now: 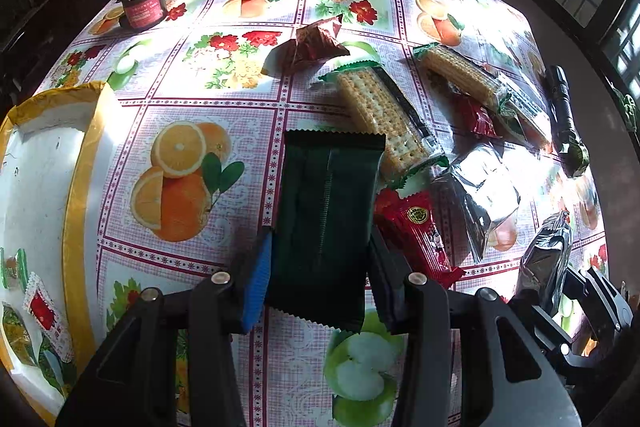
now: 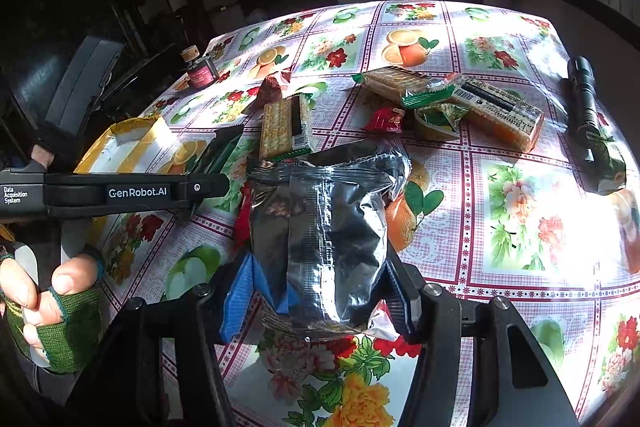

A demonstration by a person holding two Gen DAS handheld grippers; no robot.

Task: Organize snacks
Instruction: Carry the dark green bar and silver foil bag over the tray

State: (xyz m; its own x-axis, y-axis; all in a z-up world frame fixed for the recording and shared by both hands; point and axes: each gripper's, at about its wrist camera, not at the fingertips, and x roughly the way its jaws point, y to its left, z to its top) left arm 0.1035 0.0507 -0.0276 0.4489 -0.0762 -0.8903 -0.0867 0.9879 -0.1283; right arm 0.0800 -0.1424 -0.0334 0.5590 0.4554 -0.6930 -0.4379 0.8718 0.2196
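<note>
Left tongs [image 1: 318,269] clamp my dark green packet [image 1: 326,227] near the table's [image 1: 192,251] left edge, beside the tray [image 1: 80,187]. Right tongs [image 2: 320,291] grip the silver pouch [image 2: 328,247] mid-table; I should lift both straight, avoiding neighbouring snacks.

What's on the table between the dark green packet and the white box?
Nothing: bare tablecloth separates the dark green packet from the white box, seen in the left wrist view.
</note>
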